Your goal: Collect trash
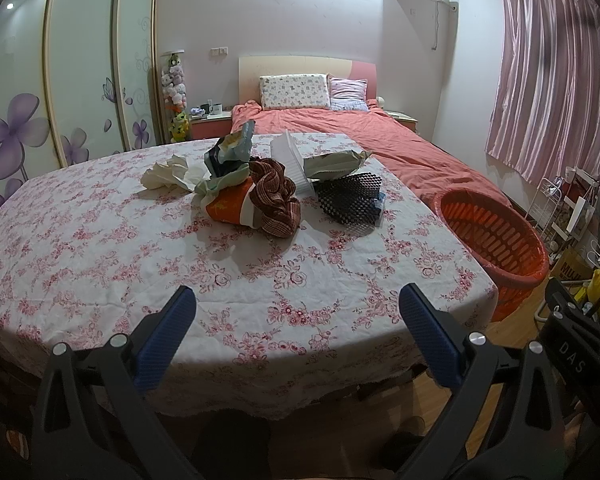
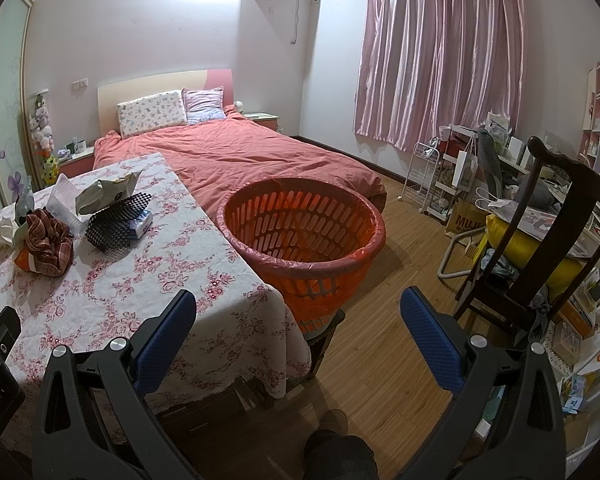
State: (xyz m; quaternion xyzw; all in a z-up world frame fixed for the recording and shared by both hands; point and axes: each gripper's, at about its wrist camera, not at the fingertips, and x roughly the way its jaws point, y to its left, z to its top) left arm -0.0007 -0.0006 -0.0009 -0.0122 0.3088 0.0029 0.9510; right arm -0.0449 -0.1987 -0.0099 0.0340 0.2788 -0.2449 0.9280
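A pile of trash lies on the floral tablecloth [image 1: 100, 240]: crumpled white paper [image 1: 168, 172], a brown striped cloth [image 1: 276, 200], an orange wrapper [image 1: 224, 206], a black mesh sheet [image 1: 350, 198], a white box [image 1: 292, 160] and a pale bag [image 1: 332, 162]. An orange basket [image 1: 496, 240] lined with a bag stands right of the table; it also shows in the right wrist view [image 2: 300, 236]. My left gripper [image 1: 298, 312] is open and empty above the table's near part. My right gripper [image 2: 298, 316] is open and empty in front of the basket.
A bed with a red cover [image 2: 236, 156] lies behind the table. A dark wooden chair [image 2: 540, 240] with a yellow item, a white cart [image 2: 424, 172] and clutter stand at the right. A wardrobe [image 1: 80, 80] is at the left. Wood floor [image 2: 400, 280] lies between basket and chair.
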